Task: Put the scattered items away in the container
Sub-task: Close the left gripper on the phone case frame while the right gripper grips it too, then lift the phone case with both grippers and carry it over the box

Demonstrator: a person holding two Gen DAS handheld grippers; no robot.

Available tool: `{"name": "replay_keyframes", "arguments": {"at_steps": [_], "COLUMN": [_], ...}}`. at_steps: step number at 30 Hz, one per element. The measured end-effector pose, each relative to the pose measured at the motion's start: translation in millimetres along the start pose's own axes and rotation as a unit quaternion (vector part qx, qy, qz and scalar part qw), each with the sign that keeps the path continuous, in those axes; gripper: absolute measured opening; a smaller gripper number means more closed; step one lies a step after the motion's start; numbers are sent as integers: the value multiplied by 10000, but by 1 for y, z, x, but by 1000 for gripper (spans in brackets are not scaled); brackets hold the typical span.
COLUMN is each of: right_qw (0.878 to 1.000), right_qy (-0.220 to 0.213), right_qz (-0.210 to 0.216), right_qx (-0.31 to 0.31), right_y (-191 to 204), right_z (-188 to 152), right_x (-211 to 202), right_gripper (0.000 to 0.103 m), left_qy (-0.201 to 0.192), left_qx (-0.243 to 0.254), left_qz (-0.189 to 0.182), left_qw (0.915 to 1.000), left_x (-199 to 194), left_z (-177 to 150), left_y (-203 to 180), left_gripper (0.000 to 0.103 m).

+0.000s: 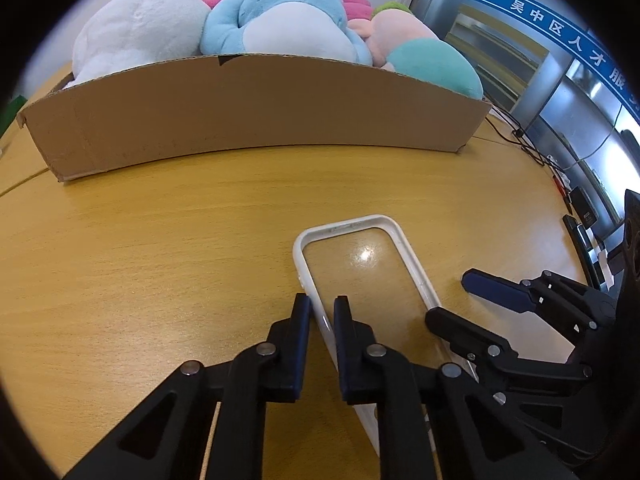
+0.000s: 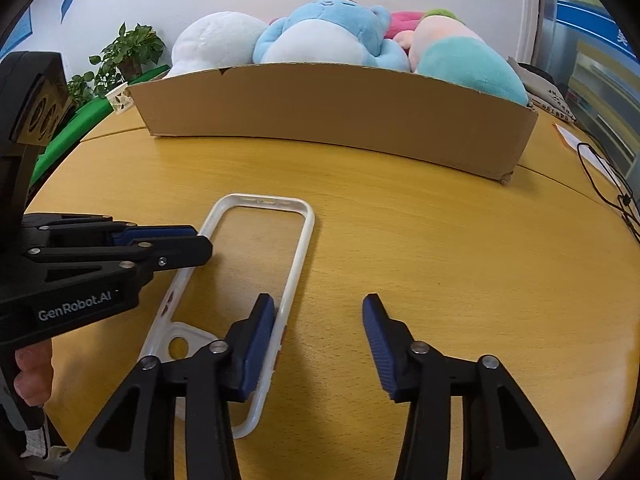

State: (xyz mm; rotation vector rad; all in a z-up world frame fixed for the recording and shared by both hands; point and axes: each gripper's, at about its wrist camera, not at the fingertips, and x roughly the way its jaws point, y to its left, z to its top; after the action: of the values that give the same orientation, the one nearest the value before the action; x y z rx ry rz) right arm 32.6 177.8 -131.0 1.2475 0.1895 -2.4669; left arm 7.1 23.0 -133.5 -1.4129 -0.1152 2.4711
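A clear phone case point(image 1: 360, 268) with a white rim lies flat on the wooden table point(image 1: 160, 260), in front of a cardboard box point(image 1: 256, 120). My left gripper point(image 1: 322, 304) is shut on the case's left long rim, one pad inside and one outside. In the right wrist view the case point(image 2: 256, 252) shows its camera cutout nearest me. My right gripper point(image 2: 318, 340) straddles the right long rim, open: the inner pad lies against the rim and the outer pad stands well clear. The box point(image 2: 340, 120) holds white, blue point(image 2: 332, 36) and teal-pink plush toys.
Black cables point(image 2: 612, 184) and a sheet of paper point(image 2: 580, 144) lie at the table's right edge. A potted plant point(image 2: 128, 52) and a green surface point(image 2: 80, 120) sit beyond the left edge. A person's fingers point(image 2: 34, 372) hold the left gripper point(image 2: 202, 240).
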Motion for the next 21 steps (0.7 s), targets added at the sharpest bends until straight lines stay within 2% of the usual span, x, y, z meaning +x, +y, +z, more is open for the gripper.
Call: {"name": "replay_keyframes", "arguments": {"at_steps": [4,6,8,9,17,21], "right_qw": [10000,9999,9995,9994,9987,9989], "right_qy": [-11,10,51,61,137,-11], "right_qz": [62,161,283,327,497,477], "right_qx": [-17,-43,-106,-120,17,27], "right_y": [4,6,11,13,13,18], "right_z": [-1,-1,0,-1,-5,-6], "right_x": [0,0,1,1,-3,-11], "right_gripper": [40,30,16,13,10,10], "left_qy": [9,7,-1,-2,-133,-341], "left_qx": [-53,-58,-73,-83,-74,-151], "left_qz": [-61,-71,-74,-77,49,-80], "left_qw": [10000,10000,9999,9999,9999,9993], "left_x": [0,1,1,1,-12,-29], "left_z": [-1,-1,-1,-1,-7,1], "left_y": [0,-1,0,0,-6,-4], "left_gripper": [11,11,11,11,10,9]}}
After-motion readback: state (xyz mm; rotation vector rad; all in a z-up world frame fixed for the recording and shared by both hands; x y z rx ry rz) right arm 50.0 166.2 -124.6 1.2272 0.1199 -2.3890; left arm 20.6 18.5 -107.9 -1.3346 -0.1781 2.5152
